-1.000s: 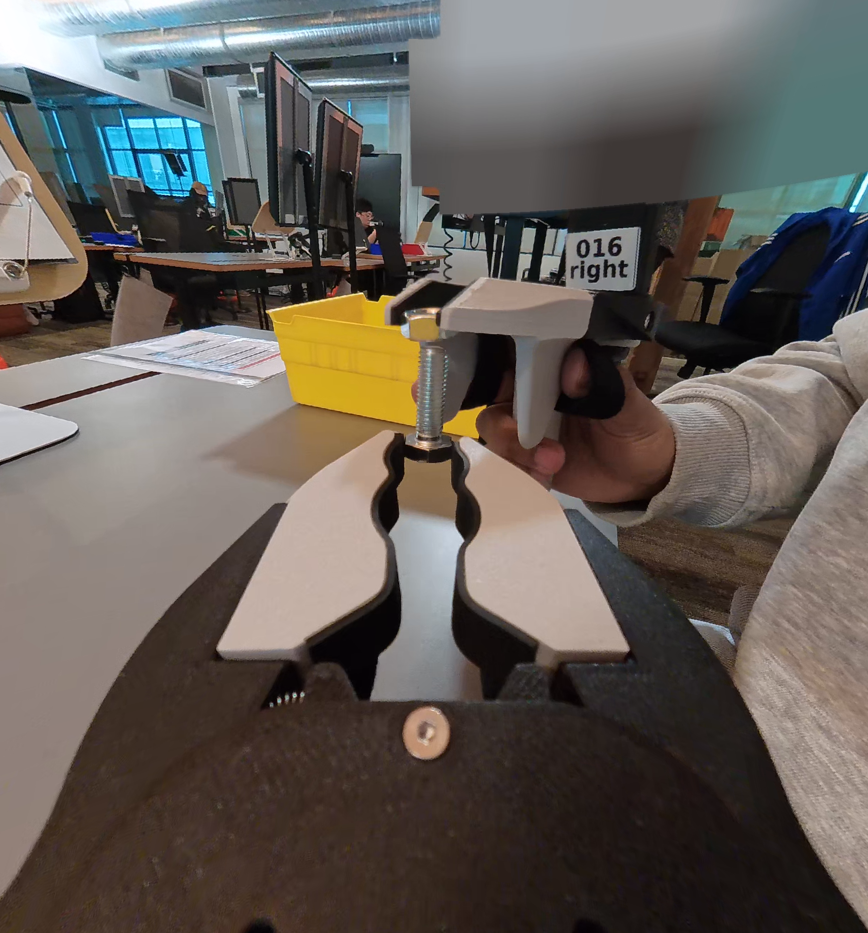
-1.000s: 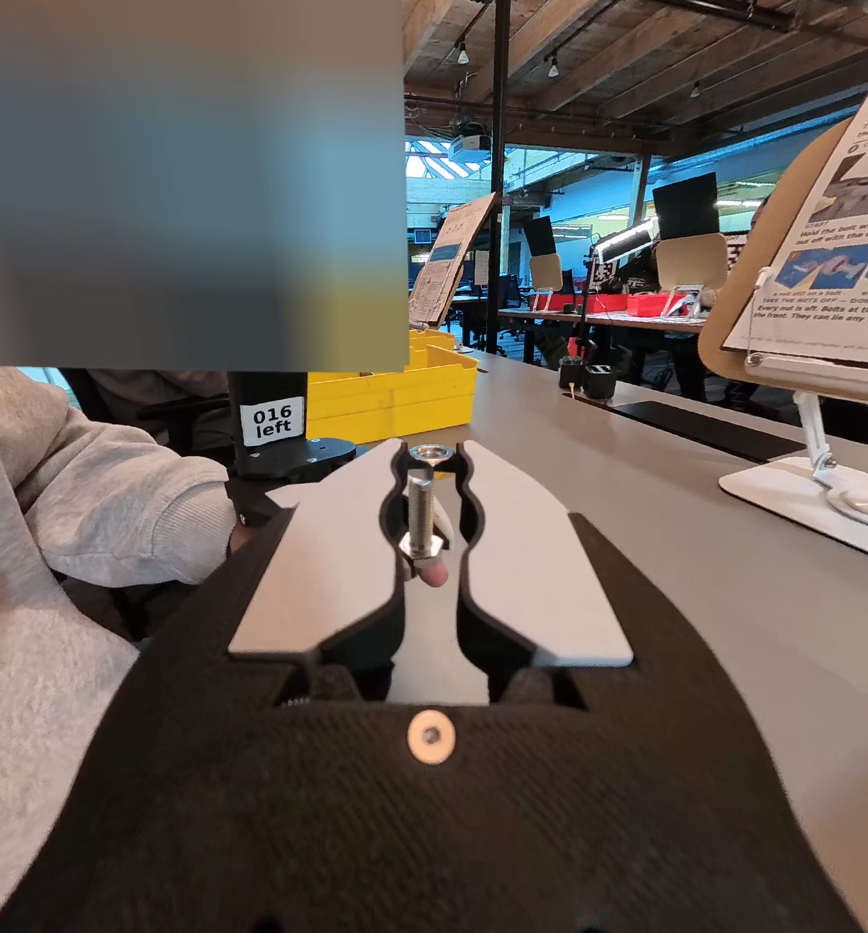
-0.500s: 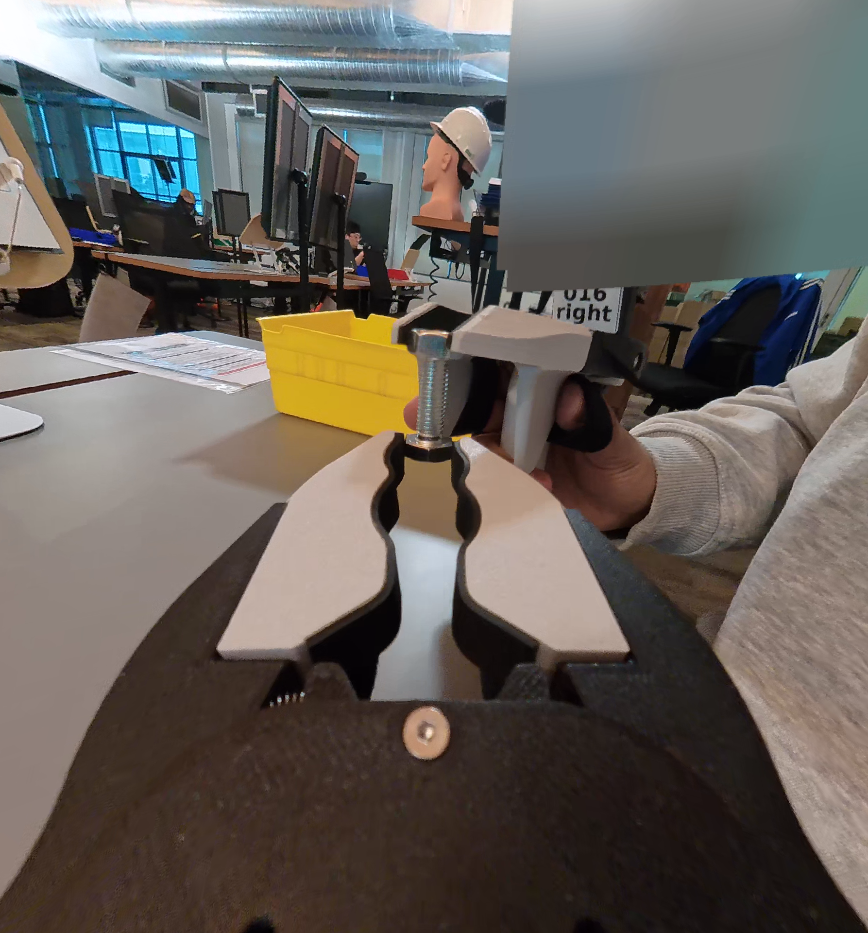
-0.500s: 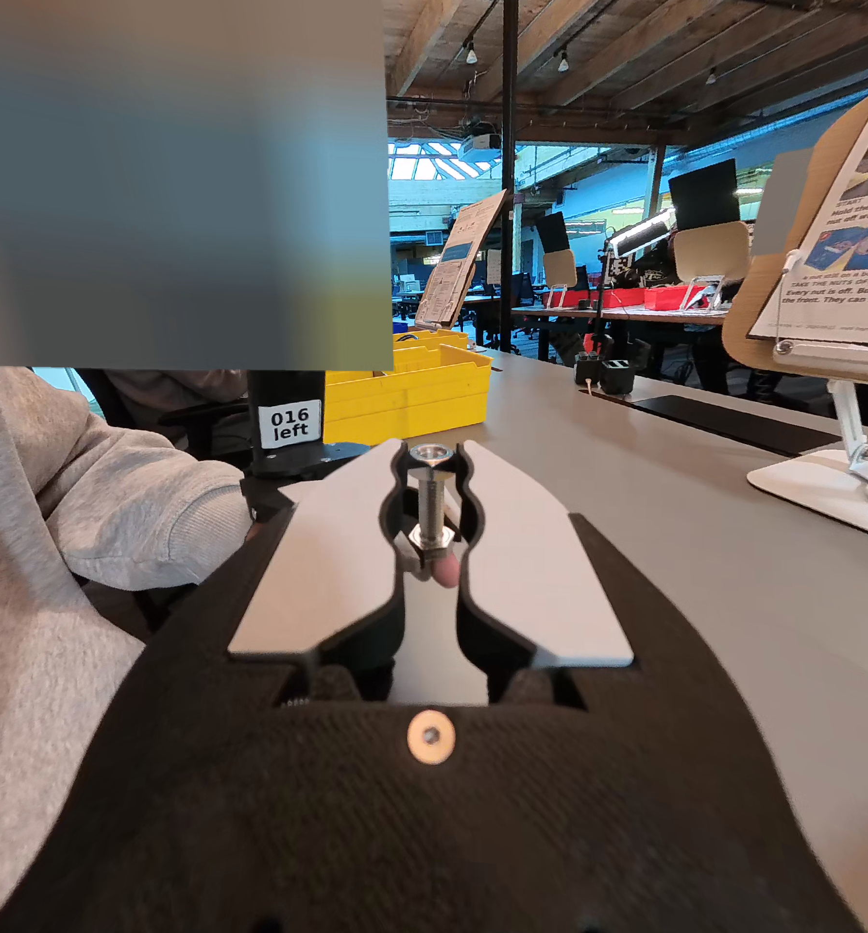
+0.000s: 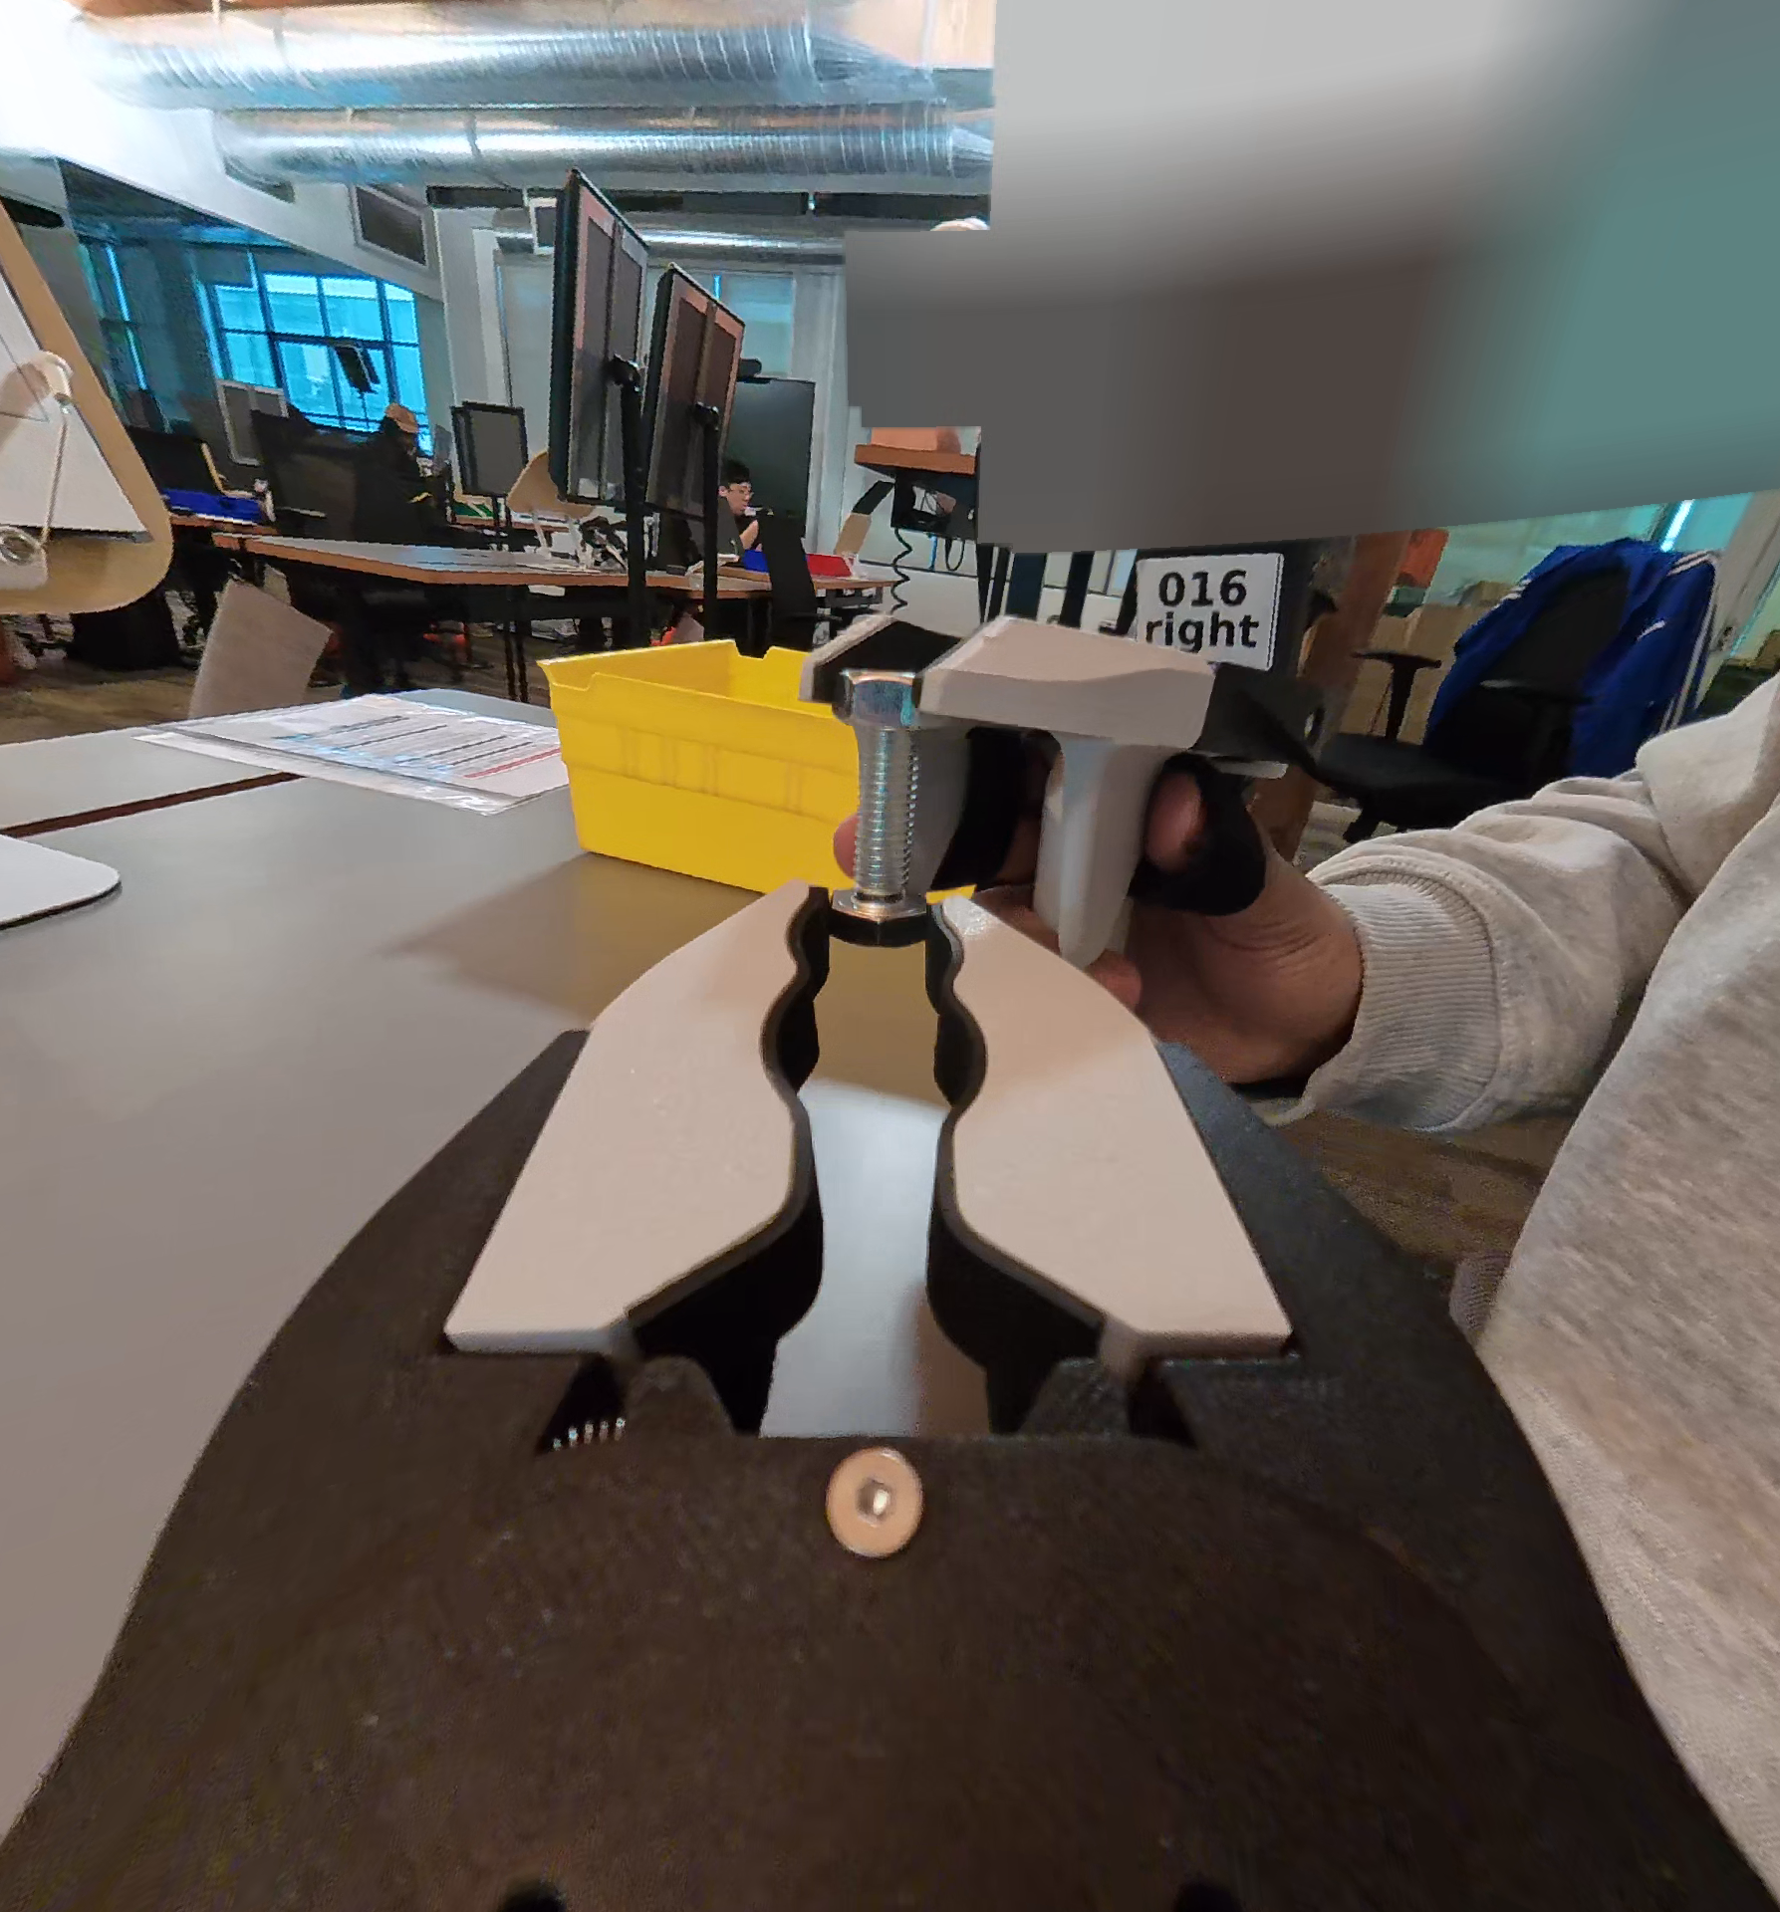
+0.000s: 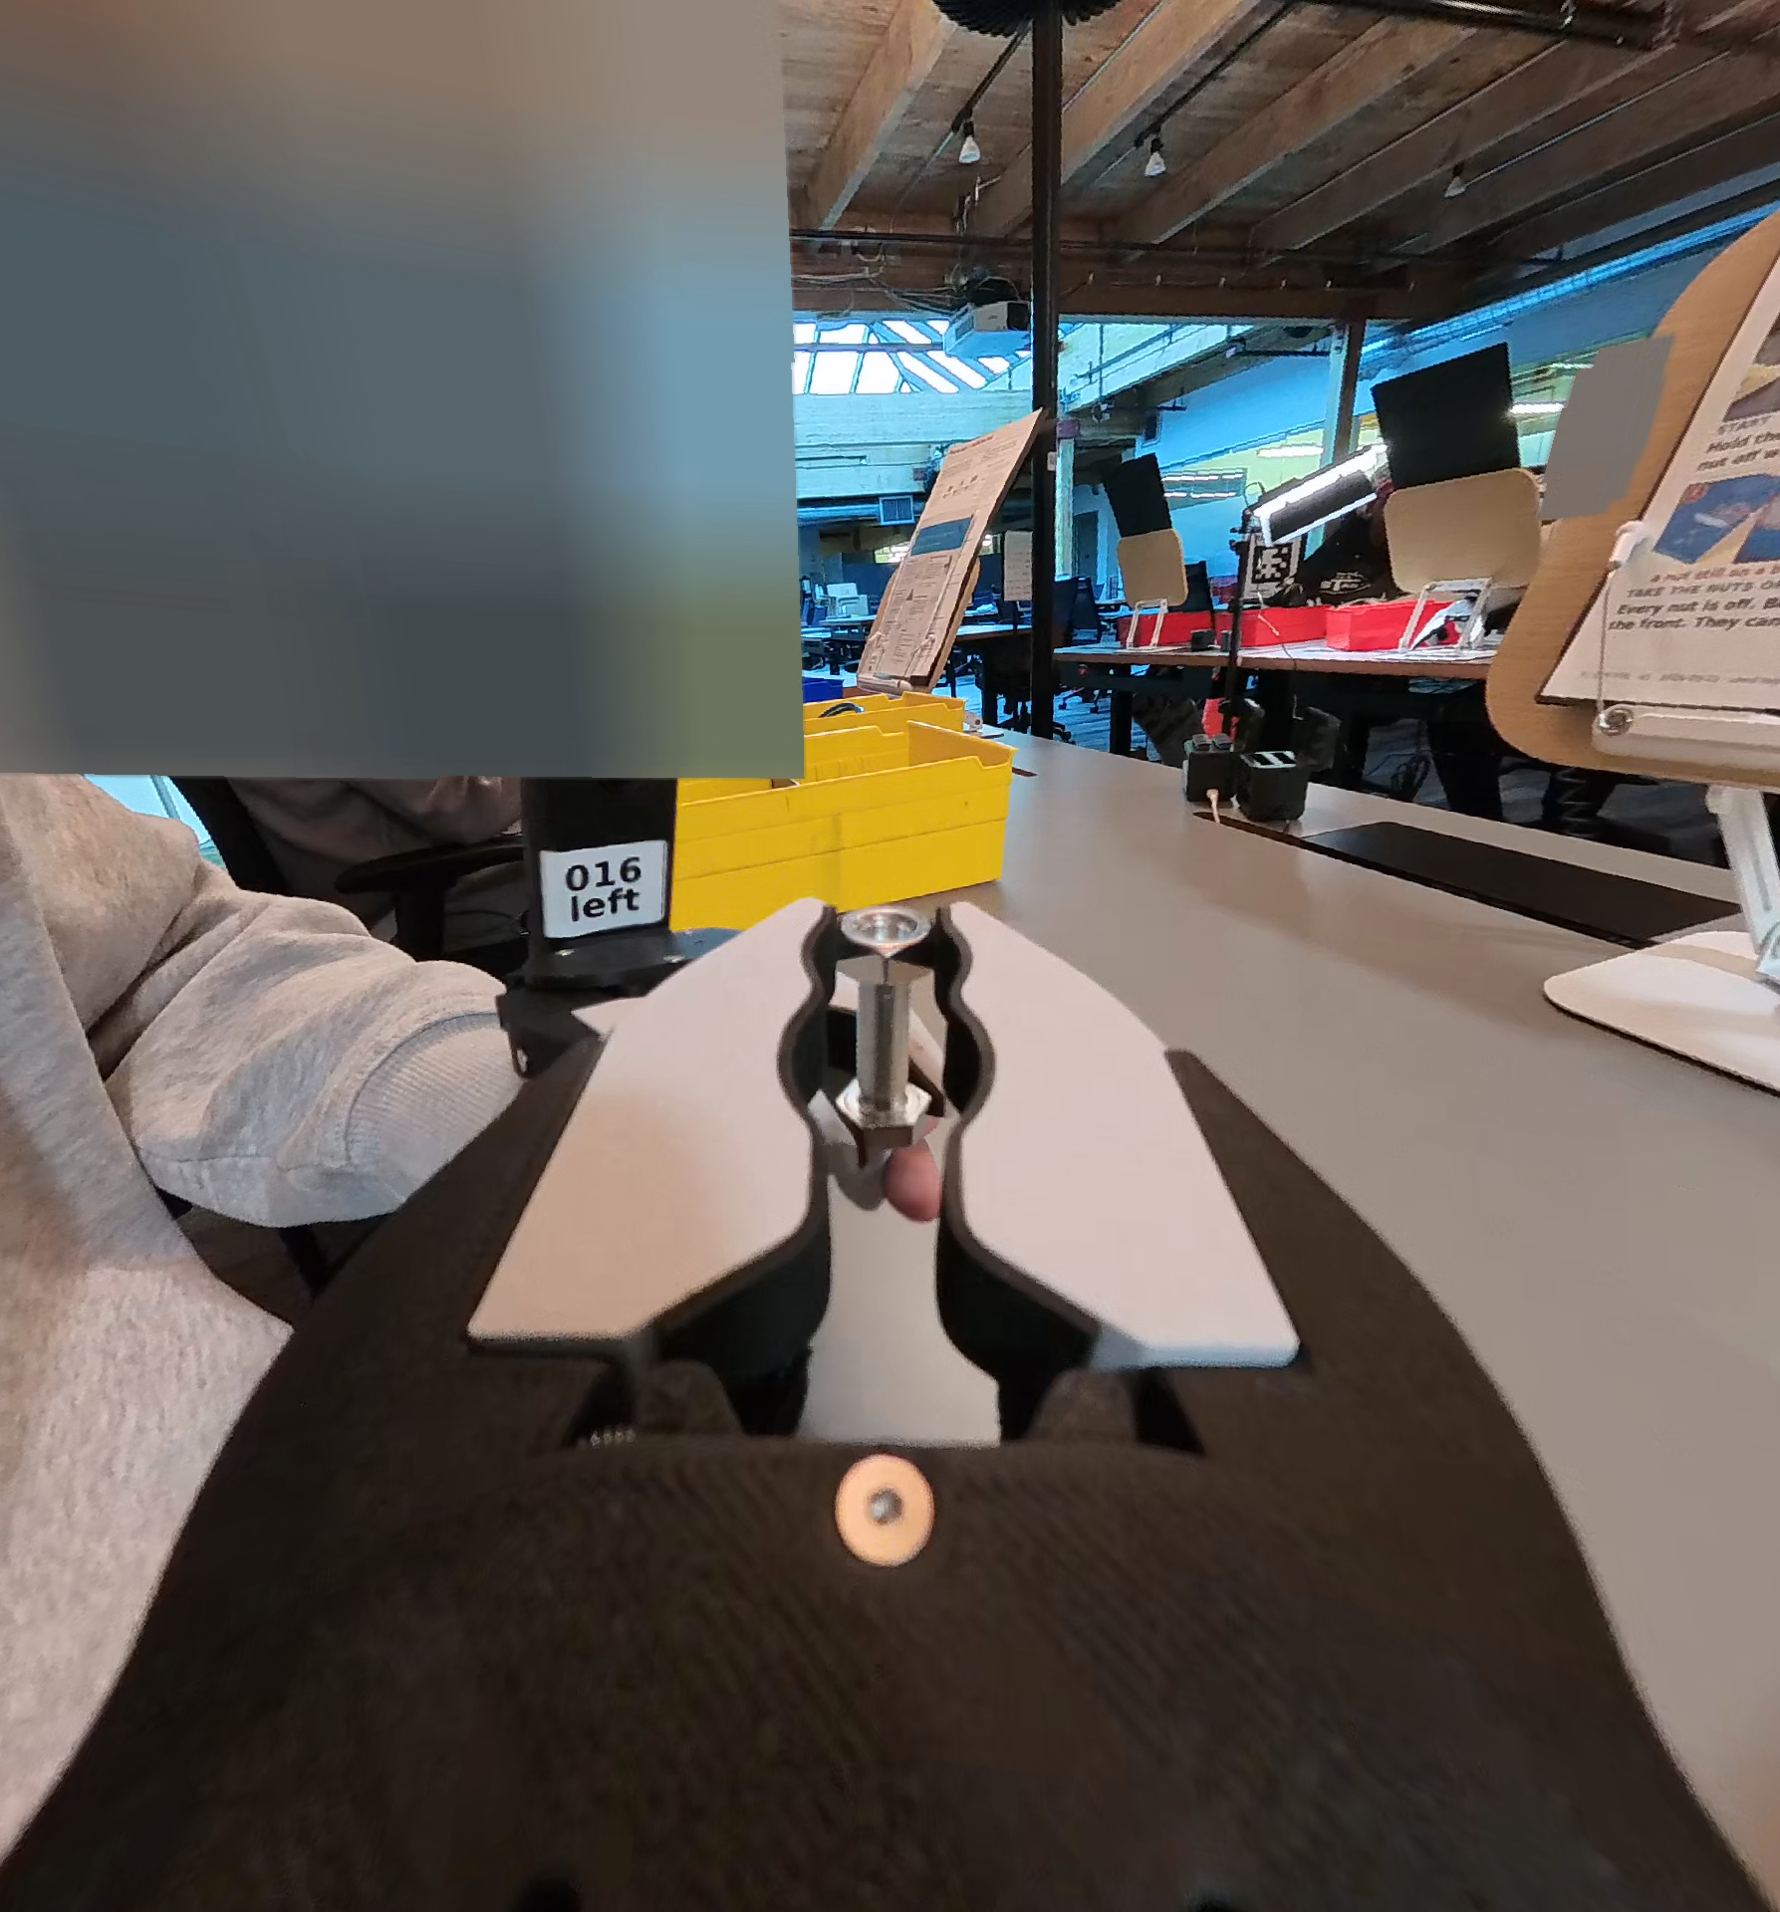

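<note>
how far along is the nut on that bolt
Done: both grips are set. The right gripper is shut on the head of the bolt, which stands upright, and the left gripper is shut on the nut. In hand: the nut sits low on the thread, far from the head. Left: the nut is not off yet; how much thread remains below it is hidden.

A grey desk (image 5: 244,1035) carries a yellow bin (image 5: 694,766), a sheet of paper (image 5: 378,740) beside it, and a white stand base (image 6: 1693,1019) holding a tilted board (image 6: 1631,579).
</note>
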`<action>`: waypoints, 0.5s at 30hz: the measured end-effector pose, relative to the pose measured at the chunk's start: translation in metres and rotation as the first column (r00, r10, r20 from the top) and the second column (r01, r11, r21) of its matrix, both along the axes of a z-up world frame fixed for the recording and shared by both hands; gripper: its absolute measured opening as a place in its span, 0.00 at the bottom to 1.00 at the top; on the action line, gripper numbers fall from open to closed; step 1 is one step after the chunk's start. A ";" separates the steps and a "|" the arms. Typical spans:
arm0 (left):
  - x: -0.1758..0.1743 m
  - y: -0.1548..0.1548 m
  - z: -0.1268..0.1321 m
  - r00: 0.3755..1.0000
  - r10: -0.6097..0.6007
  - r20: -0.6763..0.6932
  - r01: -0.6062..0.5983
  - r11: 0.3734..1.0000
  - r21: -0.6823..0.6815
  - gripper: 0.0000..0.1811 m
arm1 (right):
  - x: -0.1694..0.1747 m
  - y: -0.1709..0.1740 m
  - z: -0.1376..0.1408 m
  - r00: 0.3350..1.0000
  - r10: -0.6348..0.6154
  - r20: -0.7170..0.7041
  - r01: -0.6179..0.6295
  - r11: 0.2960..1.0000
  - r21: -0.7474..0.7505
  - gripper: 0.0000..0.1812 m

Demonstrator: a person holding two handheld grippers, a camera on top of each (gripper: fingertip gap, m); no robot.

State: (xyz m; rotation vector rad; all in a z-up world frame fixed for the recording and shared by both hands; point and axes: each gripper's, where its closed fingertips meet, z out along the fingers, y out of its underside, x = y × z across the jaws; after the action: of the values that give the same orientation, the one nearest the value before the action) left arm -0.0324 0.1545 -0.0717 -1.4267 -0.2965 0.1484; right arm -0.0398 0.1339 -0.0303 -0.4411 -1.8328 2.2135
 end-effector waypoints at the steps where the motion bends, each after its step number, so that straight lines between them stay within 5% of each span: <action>1: -0.001 0.000 0.000 1.000 0.004 -0.004 -0.004 1.000 -0.004 0.10 | 0.000 0.000 0.000 1.000 0.000 0.000 0.000 1.000 0.004 0.10; 15: -0.003 -0.001 -0.002 0.999 0.028 -0.041 -0.030 0.998 -0.048 0.11 | -0.001 0.000 -0.002 1.000 0.000 0.007 0.000 0.999 0.032 0.10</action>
State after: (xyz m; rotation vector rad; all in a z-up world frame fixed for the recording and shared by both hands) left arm -0.0351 0.1540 -0.0741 -1.4660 -0.2818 0.2087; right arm -0.0403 0.1338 -0.0326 -0.4442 -1.8686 2.1822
